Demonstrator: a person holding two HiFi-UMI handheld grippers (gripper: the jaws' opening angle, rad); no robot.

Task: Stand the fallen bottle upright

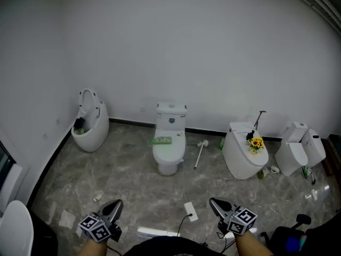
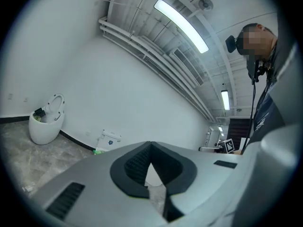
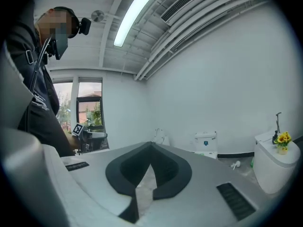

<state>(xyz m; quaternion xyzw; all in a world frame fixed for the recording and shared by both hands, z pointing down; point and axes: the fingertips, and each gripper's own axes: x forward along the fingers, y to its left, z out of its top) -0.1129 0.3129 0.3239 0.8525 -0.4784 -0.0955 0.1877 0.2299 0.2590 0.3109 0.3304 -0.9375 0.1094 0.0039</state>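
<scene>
Head view of a room with several toilets. The left gripper (image 1: 114, 203) and the right gripper (image 1: 214, 202), each bearing a marker cube, sit at the bottom edge. Both point level across the grey marbled floor (image 1: 133, 177) toward the white wall (image 1: 176, 47).

In each gripper view the dark fingers meet at their tips, closed, with nothing between them.

A small pale bottle-like object (image 1: 98, 196) lies on the floor just ahead of the left gripper and to its left, apart from it. It is too small to identify with certainty.

Along the wall, from left to right:
- a white egg-shaped toilet (image 1: 91, 127) with its lid raised;
- a white two-piece toilet (image 1: 169, 145) with a green item (image 1: 161, 140) on its seat;
- a white long-handled brush (image 1: 199, 154) lying on the floor;
- a white rounded toilet (image 1: 241, 156) carrying yellow flowers (image 1: 257, 142);
- two further white toilets (image 1: 298, 149), close together.

A white plug block (image 1: 191, 211) with a dark cable lies on the floor between the two grippers.
</scene>
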